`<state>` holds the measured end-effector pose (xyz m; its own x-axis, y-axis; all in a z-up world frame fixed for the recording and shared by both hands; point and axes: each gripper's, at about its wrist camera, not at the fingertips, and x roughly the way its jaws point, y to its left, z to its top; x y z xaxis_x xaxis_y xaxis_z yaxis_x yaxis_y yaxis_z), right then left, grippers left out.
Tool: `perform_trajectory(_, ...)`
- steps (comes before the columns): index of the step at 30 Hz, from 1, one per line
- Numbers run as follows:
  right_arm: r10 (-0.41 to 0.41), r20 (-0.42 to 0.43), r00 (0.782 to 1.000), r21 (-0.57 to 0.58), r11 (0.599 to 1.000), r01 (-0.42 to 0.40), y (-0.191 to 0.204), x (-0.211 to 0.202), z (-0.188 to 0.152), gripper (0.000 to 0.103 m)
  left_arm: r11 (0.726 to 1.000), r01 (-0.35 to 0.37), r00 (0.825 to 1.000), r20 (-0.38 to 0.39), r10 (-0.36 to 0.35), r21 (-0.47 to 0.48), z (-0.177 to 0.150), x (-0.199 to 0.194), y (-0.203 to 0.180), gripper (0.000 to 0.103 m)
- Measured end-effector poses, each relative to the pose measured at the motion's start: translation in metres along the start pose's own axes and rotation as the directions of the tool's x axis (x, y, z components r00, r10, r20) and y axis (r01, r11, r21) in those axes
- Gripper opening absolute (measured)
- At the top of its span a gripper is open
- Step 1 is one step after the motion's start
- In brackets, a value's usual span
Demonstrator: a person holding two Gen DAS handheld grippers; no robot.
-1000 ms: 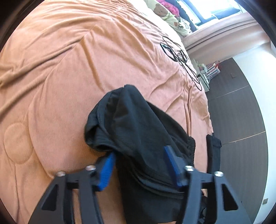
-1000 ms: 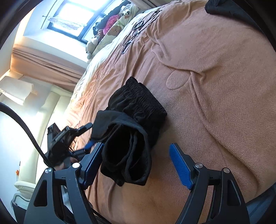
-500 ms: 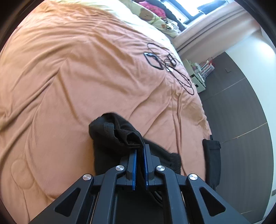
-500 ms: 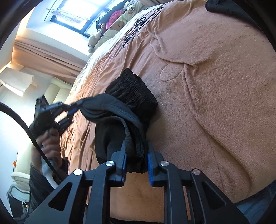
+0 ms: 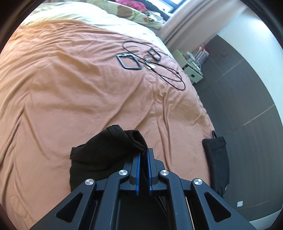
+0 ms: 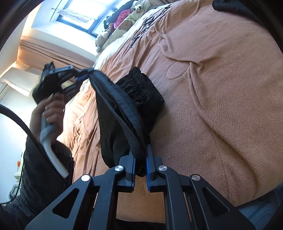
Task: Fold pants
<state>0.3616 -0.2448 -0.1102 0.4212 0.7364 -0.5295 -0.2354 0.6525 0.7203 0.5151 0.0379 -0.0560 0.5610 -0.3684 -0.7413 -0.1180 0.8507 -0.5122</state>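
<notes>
Matt black cloth pants (image 6: 123, 113) on fuzzy orange blanket (image 6: 221, 88)

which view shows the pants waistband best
The right wrist view: the gathered elastic waistband of the black pants lies in plain sight on the orange blanket. The left wrist view shows only a pinched hem edge, no waistband.

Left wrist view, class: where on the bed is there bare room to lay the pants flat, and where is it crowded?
Bare blanket spreads wide between the held pants and the pale sheet. Crowded: the black frame and cable loops toward the bed's far right, and the black bag at the right edge.
</notes>
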Motion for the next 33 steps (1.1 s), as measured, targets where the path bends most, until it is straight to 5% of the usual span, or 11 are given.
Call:
perform_trajectory(5, -0.003, -0.002, 1.000, 0.007, 1.000, 0.003, -0.006, -0.002, -0.004, 0.006, 0.998, -0.001, 0.999, -0.052, 0.005, 0.062, 0.001, 0.022, -0.018, 0.017)
perform_trajectory(7, -0.003, -0.005, 1.000, 0.017, 1.000, 0.003, -0.010, -0.002, -0.004, 0.006, 0.997, 0.033, 0.998, -0.053, -0.030, 0.073, -0.004, 0.022, -0.019, 0.052)
perform_trajectory(8, -0.005, -0.005, 1.000, 0.023, 1.000, 0.005, -0.012, -0.003, -0.004, 0.006, 0.996, 0.036, 0.999, -0.040, -0.033, 0.077, -0.006, 0.019, -0.018, 0.057)
perform_trajectory(21, 0.004, -0.007, 1.000, 0.022, 1.000, -0.003, -0.010, -0.011, -0.009, 0.005, 0.998, -0.044, 0.998, -0.056, 0.042, -0.048, -0.062, -0.012, 0.058, 0.058)
perform_trajectory(33, -0.039, -0.042, 0.998, 0.070, 0.997, 0.042, -0.019, -0.021, -0.017, 0.009, 0.983, 0.031, 0.989, -0.136, -0.057, -0.183, -0.129, -0.014, 0.096, 0.058)
